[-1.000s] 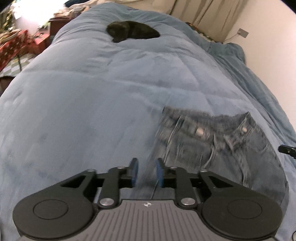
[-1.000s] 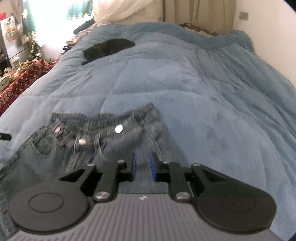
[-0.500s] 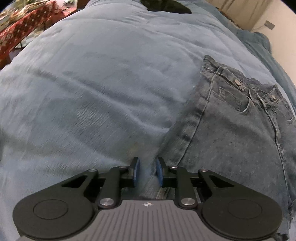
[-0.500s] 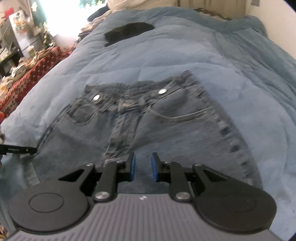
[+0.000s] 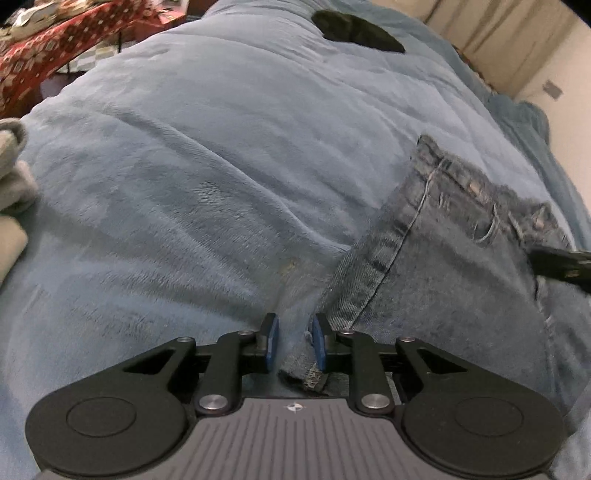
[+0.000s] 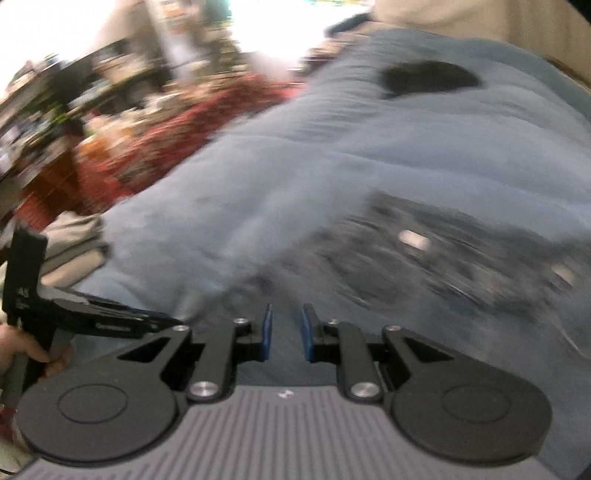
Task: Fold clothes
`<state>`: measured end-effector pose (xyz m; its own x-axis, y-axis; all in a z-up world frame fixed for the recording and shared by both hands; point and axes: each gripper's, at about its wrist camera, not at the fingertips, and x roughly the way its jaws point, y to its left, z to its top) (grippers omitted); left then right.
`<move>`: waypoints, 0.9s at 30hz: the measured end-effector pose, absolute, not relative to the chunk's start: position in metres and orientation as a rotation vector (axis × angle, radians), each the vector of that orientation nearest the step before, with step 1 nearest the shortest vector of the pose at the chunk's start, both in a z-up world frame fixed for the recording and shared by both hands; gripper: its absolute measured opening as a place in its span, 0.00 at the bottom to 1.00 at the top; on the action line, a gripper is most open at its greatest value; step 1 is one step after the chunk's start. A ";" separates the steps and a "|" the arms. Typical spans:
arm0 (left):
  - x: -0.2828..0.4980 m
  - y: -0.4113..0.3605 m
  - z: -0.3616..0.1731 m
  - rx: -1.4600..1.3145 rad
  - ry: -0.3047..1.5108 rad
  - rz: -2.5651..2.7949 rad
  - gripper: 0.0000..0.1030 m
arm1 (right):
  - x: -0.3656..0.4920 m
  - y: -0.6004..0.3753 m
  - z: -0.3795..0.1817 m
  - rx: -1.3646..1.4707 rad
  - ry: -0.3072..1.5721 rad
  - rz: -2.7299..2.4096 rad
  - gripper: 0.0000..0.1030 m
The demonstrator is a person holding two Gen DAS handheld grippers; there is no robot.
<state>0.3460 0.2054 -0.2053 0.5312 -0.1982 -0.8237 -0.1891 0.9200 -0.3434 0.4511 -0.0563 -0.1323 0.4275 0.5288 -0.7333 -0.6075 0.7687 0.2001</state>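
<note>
Bed covered by a blue plush comforter (image 5: 221, 155), fills most of both views. Denim jeans (image 5: 461, 266) lie flat on it toward the right of the left wrist view, waistband up toward the far end, side seam running down to the near edge. Black garment (image 5: 354, 29) bunched at the far end of the bed, well apart from the jeans. Red patterned cloth (image 5: 55, 48) over furniture beside the bed, far left. Grey folded fabric (image 5: 11, 166) at the left edge of the comforter.

Left hand-held gripper (image 5: 294, 343): narrow gap, the jeans' hem edge sits between the blue pads (image 5: 271, 341), close to the right pad; can't tell if the pads press it. Right hand-held gripper (image 6: 286, 334): jaws closing, narrow gap, denim below and between them but no pad contact visible; view heavily motion-blurred. In the right wrist view the left tool shows at the left edge, held by the person's hand (image 6: 26, 350). A metal jeans button (image 6: 410, 238) shows as a bright smear.
</note>
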 end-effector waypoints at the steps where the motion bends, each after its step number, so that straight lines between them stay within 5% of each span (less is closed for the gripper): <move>1: 0.344 0.207 -0.203 -0.434 1.018 -0.009 0.20 | 0.454 -0.042 -0.138 -0.126 0.880 0.752 0.11; 4: 0.339 0.210 -0.205 -0.431 1.024 -0.063 0.31 | 0.459 -0.005 -0.157 -0.191 0.915 0.844 0.11; 11: 0.342 0.222 -0.223 -0.502 1.048 -0.147 0.31 | 0.472 0.033 -0.194 -0.291 0.986 0.913 0.11; 15: 0.345 0.219 -0.221 -0.475 1.054 -0.115 0.08 | 0.482 0.038 -0.201 -0.309 1.000 0.937 0.11; 27: 0.323 0.223 -0.210 -0.525 1.047 0.075 0.01 | 0.534 0.034 -0.202 -0.507 0.920 0.925 0.07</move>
<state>0.3235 0.2233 -0.2097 0.5094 -0.1860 -0.8402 -0.3035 0.8748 -0.3776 0.5339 0.0336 -0.2021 0.2789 0.4538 -0.8464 -0.8489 0.5286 0.0037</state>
